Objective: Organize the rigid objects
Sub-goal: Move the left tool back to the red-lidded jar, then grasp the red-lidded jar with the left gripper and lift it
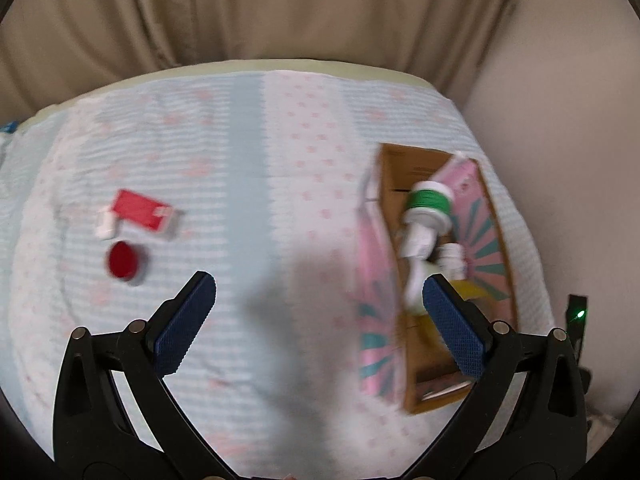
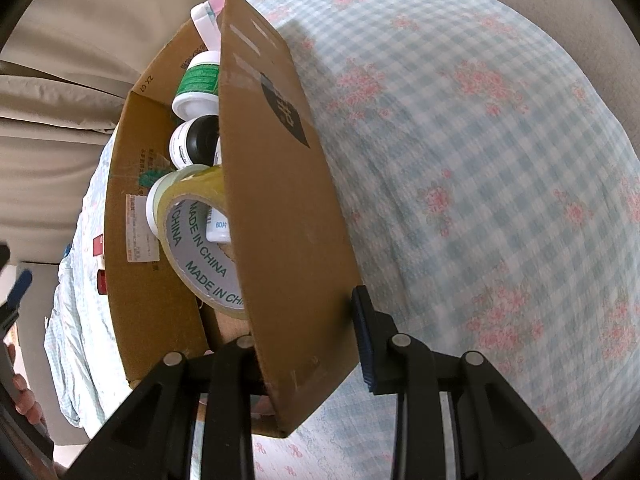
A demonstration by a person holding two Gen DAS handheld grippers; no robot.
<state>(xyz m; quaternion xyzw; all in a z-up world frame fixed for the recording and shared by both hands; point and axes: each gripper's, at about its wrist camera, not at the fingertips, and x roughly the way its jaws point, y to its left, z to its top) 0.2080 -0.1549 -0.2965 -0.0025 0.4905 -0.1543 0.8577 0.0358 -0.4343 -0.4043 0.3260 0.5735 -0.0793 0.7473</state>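
Observation:
An open cardboard box (image 1: 400,176) lies on the bed at the right of the left wrist view, on pink paper with teal rays (image 1: 376,248). Inside it are a green-labelled jar (image 1: 430,200) and a yellowish tape roll (image 1: 474,292). On the blanket at the left lie a red carton (image 1: 140,212), a small white piece (image 1: 106,226) and a round red tin (image 1: 125,266). My left gripper (image 1: 318,282) hangs open and empty above the blanket between the two groups. My right gripper (image 2: 304,320) is shut on the box's side wall (image 2: 276,200). Beside that wall are the tape roll (image 2: 192,232), the green jar (image 2: 198,84) and a black-capped jar (image 2: 192,144).
A blue-checked, pink-flowered blanket (image 1: 256,152) covers the bed. Beige curtains (image 1: 240,8) hang behind it and a pale wall (image 1: 560,160) stands to the right. A black device with a green light (image 1: 578,314) sits off the bed's right edge. A person's hand (image 2: 24,400) shows at the left edge.

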